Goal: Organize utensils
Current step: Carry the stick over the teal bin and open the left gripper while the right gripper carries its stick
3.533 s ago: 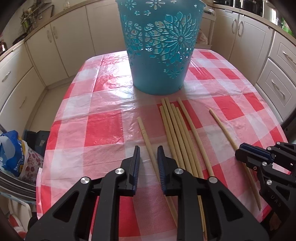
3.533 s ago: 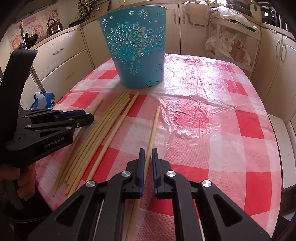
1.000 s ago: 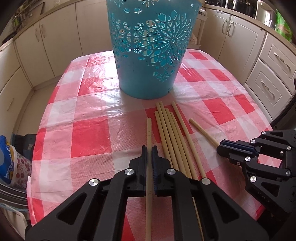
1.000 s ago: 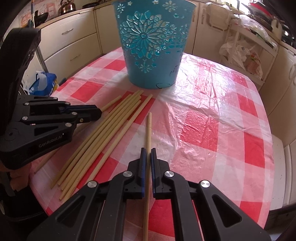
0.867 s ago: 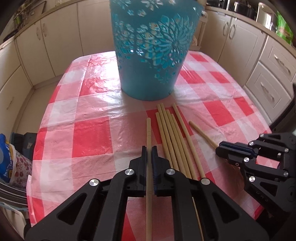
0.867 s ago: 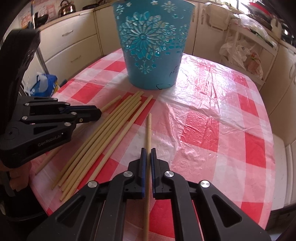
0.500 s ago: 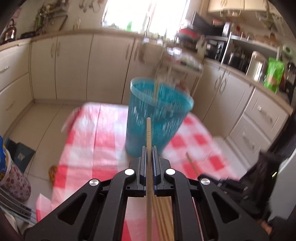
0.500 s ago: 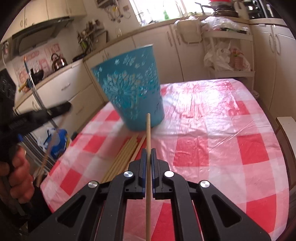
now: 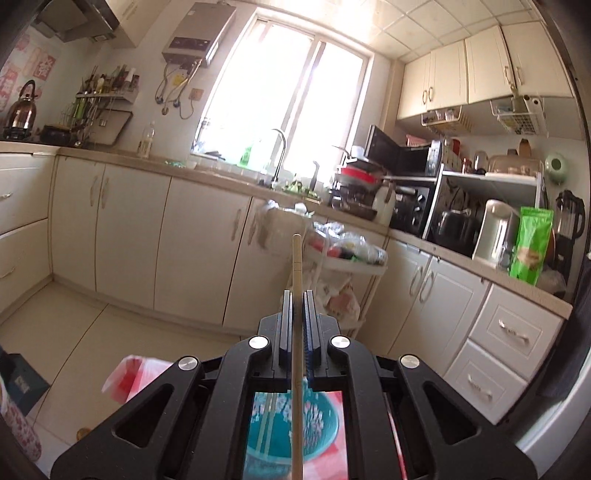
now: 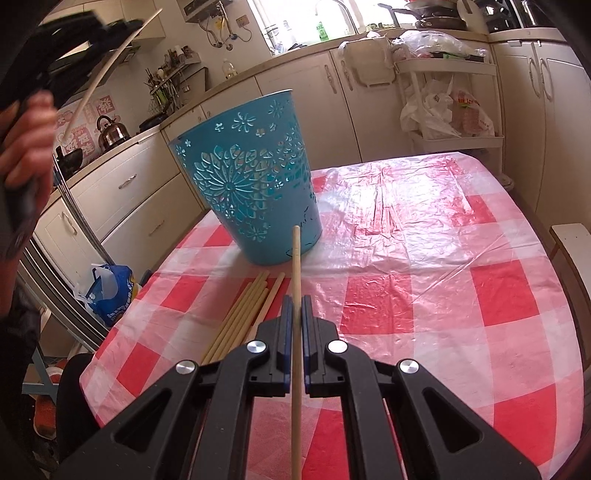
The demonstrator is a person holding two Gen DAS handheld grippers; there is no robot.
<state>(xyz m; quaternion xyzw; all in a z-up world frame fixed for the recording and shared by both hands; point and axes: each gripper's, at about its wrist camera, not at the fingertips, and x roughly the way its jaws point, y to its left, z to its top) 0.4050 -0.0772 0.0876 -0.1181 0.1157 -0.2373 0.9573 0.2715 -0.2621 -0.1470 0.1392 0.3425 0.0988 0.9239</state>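
Note:
My left gripper [image 9: 296, 295] is shut on a long bamboo chopstick [image 9: 295, 266], held high and level above the blue cut-out basket [image 9: 317, 424], whose mouth shows below through the gripper frame with chopsticks inside. My right gripper [image 10: 294, 301] is shut on another chopstick [image 10: 295, 258], lifted above the table and pointing at the basket [image 10: 251, 195]. The left gripper [image 10: 107, 29] with its stick shows at the upper left of the right wrist view. Several chopsticks [image 10: 243, 314] lie on the red-and-white checked tablecloth [image 10: 424, 288] in front of the basket.
Cream kitchen cabinets [image 9: 192, 251] and a counter with appliances surround the table. A white trolley with plastic bags [image 10: 447, 107] stands behind the table. A blue bag [image 10: 110, 291] sits on the floor at the left.
Both grippers closed on one chopstick each and lifted them off the table. The left gripper rose high and tipped up over the basket; the right rose a little.

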